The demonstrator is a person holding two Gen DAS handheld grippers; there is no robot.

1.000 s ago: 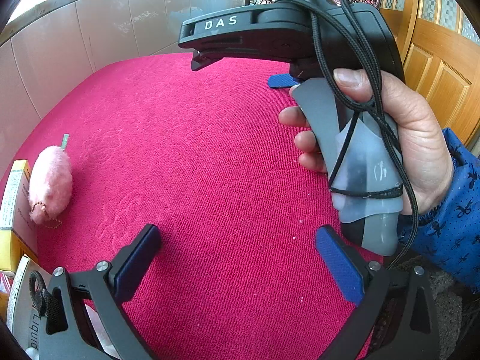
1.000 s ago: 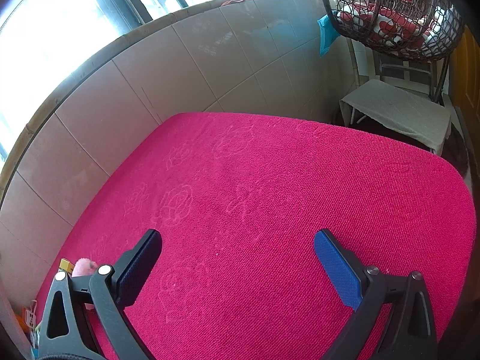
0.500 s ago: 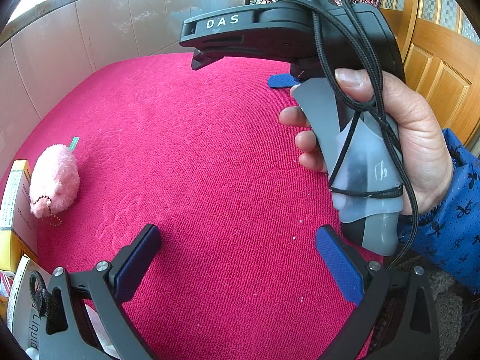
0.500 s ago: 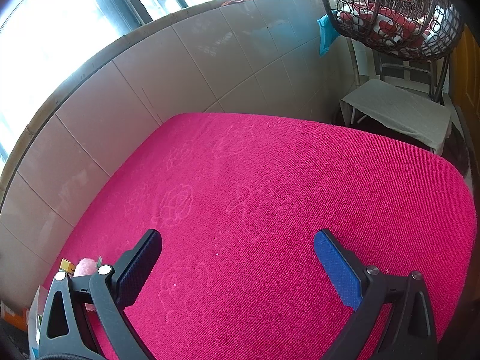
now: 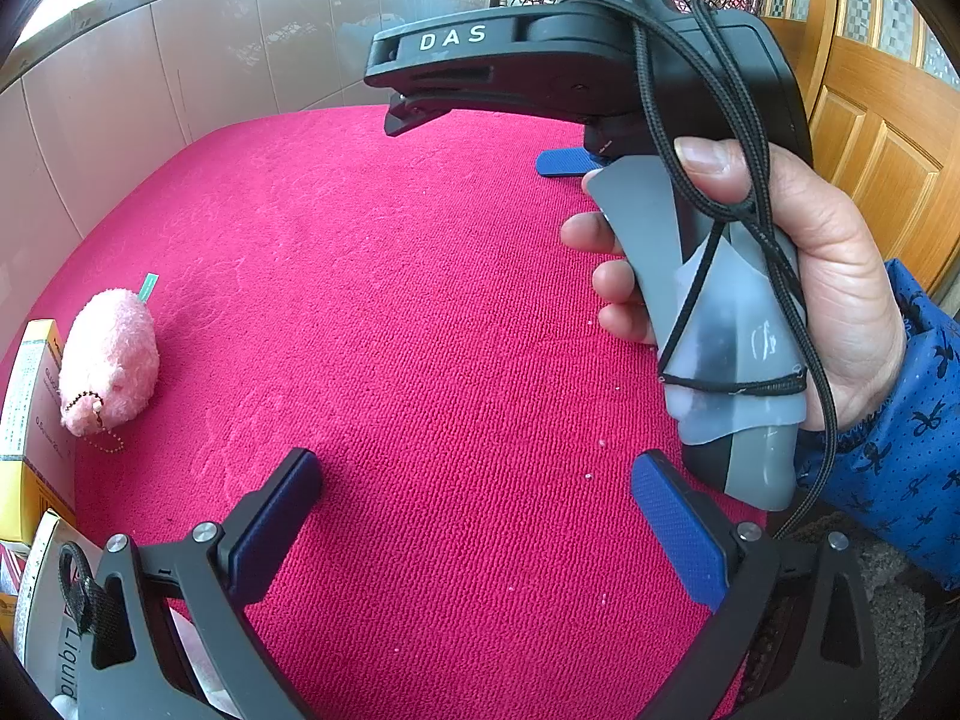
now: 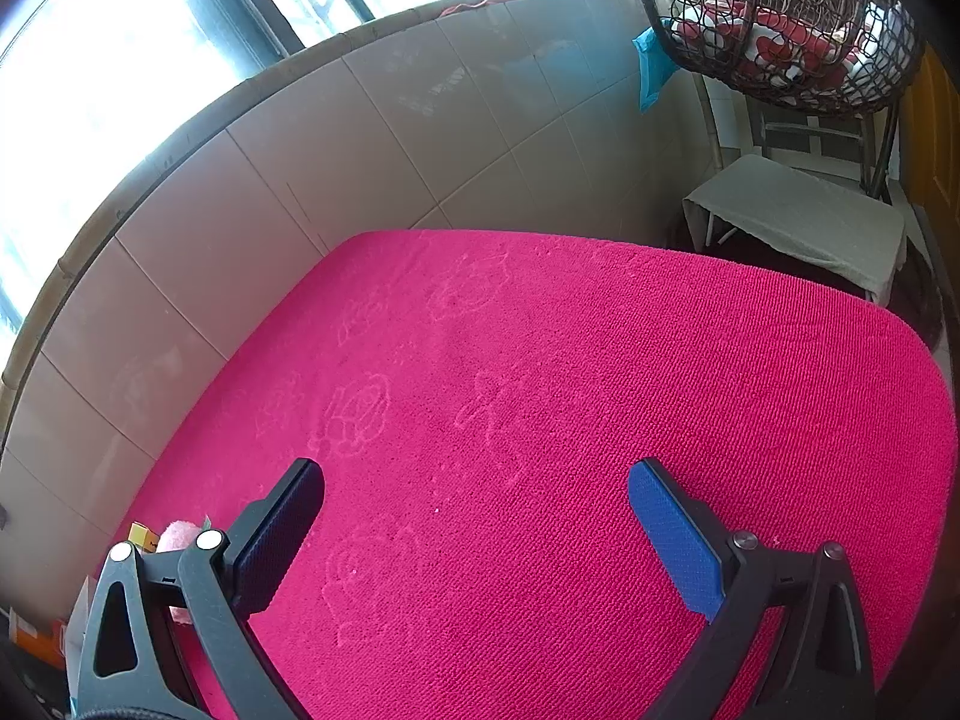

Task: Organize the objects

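Observation:
A pink plush toy with a small bead chain lies on the red cloth at the left; a bit of it shows behind the left finger in the right wrist view. A yellow and white box lies just left of it. My left gripper is open and empty above the cloth, to the right of the toy. My right gripper is open and empty over the cloth; its body, held in a hand, shows in the left wrist view.
A white packet marked "Liquid" lies at the lower left under the left gripper. A tiled wall borders the cloth at the far and left sides. A wire basket hangs at the upper right above a cloth-covered stool. A wooden door stands at the right.
In the left wrist view the pink toy and box have shifted slightly right and up, so the left gripper has swung a little toward them. The right gripper barely moved.

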